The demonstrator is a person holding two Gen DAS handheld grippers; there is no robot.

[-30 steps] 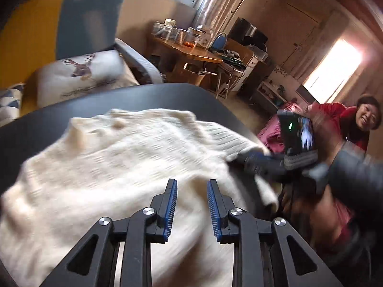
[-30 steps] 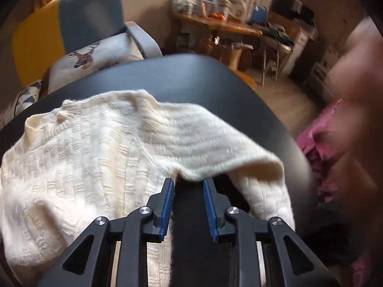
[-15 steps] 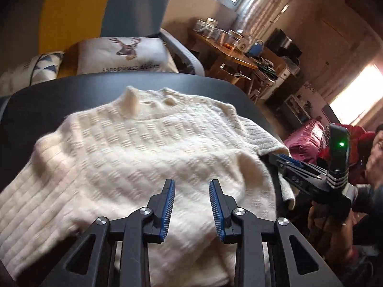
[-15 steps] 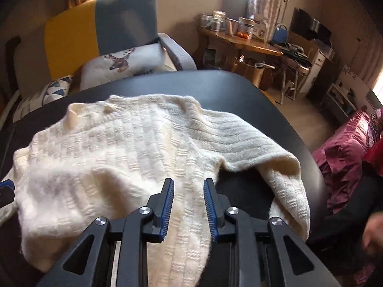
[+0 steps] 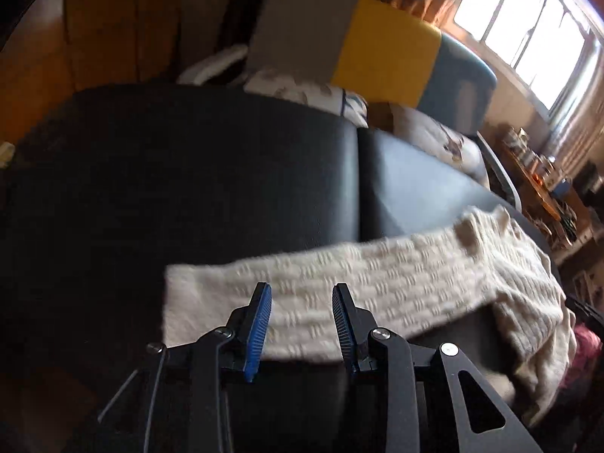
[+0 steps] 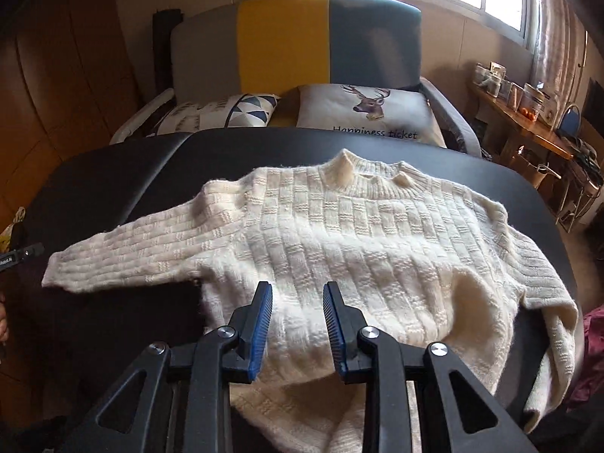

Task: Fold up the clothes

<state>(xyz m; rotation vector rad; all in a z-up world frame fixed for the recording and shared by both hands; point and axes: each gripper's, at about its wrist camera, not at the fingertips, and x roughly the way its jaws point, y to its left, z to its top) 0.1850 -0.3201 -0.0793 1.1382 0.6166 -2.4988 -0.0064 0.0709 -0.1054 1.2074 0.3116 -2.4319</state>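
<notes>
The left gripper (image 5: 302, 298) is reaching in from the bottom centre of its own view, its two black arms angling upward and its blue-lined jaws standing apart with nothing between them, released. It is hovering over the outstretched sleeve (image 5: 309, 294) of a cream sweater (image 5: 509, 264), which is running across the middle of the frame from the left toward the right edge. Whether the fingertips are touching the knit is not something this view is settling.

The right gripper (image 6: 297, 302) is likewise entering from the bottom centre of its view, jaws spread and empty, poised above the lower body of the sweater (image 6: 358, 249).

The left wrist view is smeared with motion blur, so the knit pattern there is reading only as soft pale blocks, and the sweater's body is being squeezed into the right edge. In the right wrist view the sweater's hem is hiding behind the gripper at the bottom, and the sleeve at the right is drooping off the table edge, partly cut off. At the far left edge a small dark tip of the other gripper (image 6: 22, 255) is poking in, mostly out of frame.

The sweater is lying face up, spread across a black table (image 6: 113, 173) in the centre of the right wrist view, collar toward the top. It is cream, thick, basket-weave textured, slightly rumpled at the waist. Behind the table a sofa (image 6: 287, 41) with a deer cushion (image 6: 362, 113) is filling the upper frame.
</notes>
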